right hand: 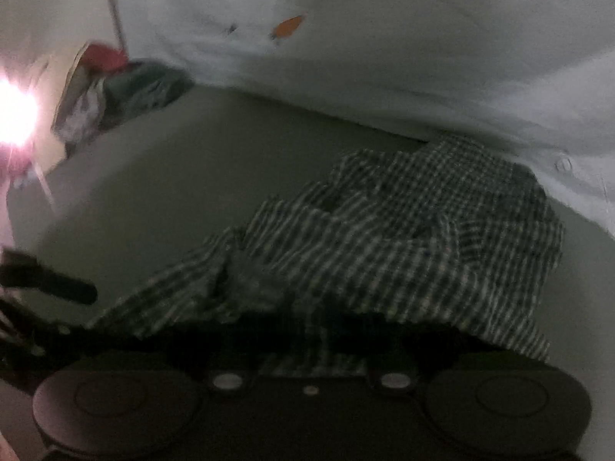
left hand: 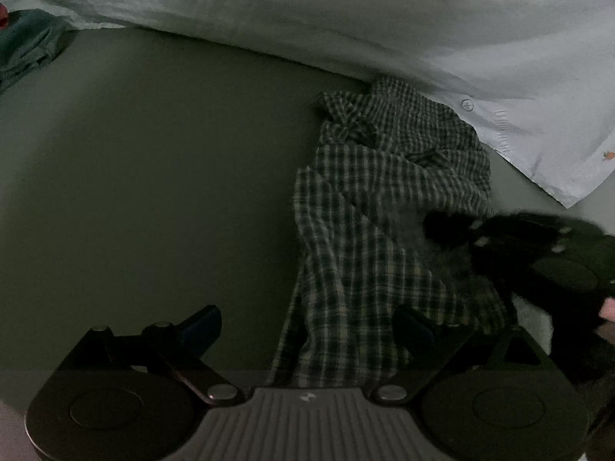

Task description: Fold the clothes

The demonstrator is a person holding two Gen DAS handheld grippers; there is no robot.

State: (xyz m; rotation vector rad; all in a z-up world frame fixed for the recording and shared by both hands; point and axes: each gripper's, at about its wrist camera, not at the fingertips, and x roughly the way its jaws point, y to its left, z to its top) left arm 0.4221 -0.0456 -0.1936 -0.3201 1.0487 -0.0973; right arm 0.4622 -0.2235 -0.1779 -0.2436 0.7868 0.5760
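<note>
Right tongs [left hand: 434,226] pinch crumpled checked shirt [left hand: 384,207]; left tongs [left hand: 307,326] gape

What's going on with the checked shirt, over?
Left gripper open, shirt's near end lying between its fingers. Right gripper shut on the checked shirt. Shirt crumpled on the bed. Carrot-print bedding touching its far end.

No readable text, label, brand or number on anything in view

You're working in a bedroom at home: a bed with a plain grey-green sheet [left hand: 134,173], a white carrot-print quilt [left hand: 346,27] bunched along it, and loose clothes [right hand: 127,88] heaped nearby.
</note>
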